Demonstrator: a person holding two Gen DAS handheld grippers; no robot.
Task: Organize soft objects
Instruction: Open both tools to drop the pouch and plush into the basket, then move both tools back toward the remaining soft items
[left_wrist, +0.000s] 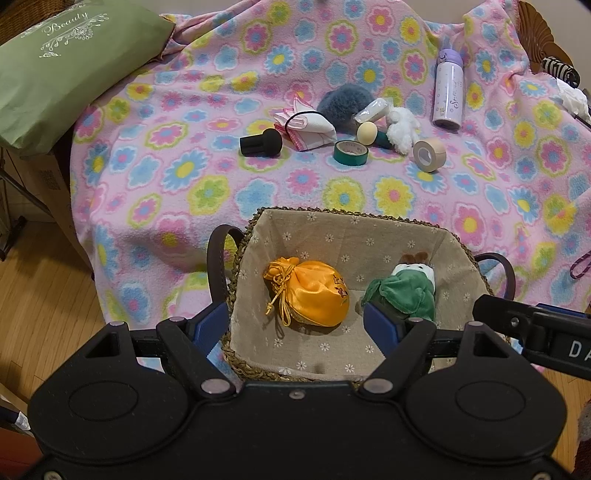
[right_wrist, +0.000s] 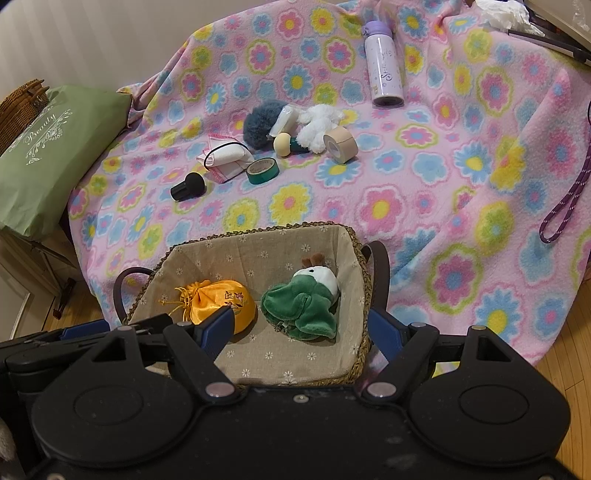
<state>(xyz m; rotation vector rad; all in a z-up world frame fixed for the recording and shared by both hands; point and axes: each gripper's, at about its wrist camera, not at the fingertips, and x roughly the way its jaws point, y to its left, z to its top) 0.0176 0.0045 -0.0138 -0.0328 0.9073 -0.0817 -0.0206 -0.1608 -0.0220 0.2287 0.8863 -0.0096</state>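
Our left gripper (left_wrist: 295, 325) and right gripper (right_wrist: 306, 325) both hang spread wide and empty over the fabric-lined woven basket (left_wrist: 354, 229). In it we see the shiny orange drawstring pouch (left_wrist: 314, 295) beside the green plush toy (left_wrist: 406, 295), apart; the white fluffy plush (left_wrist: 400, 129) lies on the flowered pink fleece blanket (left_wrist: 184, 177).

My two wrist cameras look down close over the basket (left_wrist: 255, 221) (right_wrist: 354, 236), left and right, sharing the blanket (left_wrist: 184, 110) (right_wrist: 443, 184) beyond.

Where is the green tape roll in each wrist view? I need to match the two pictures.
Left wrist: green tape roll upper centre, on the blanket beyond the basket.
Right wrist: left of centre, above the basket.
Shared landmark: the folded white cloth just left of it.
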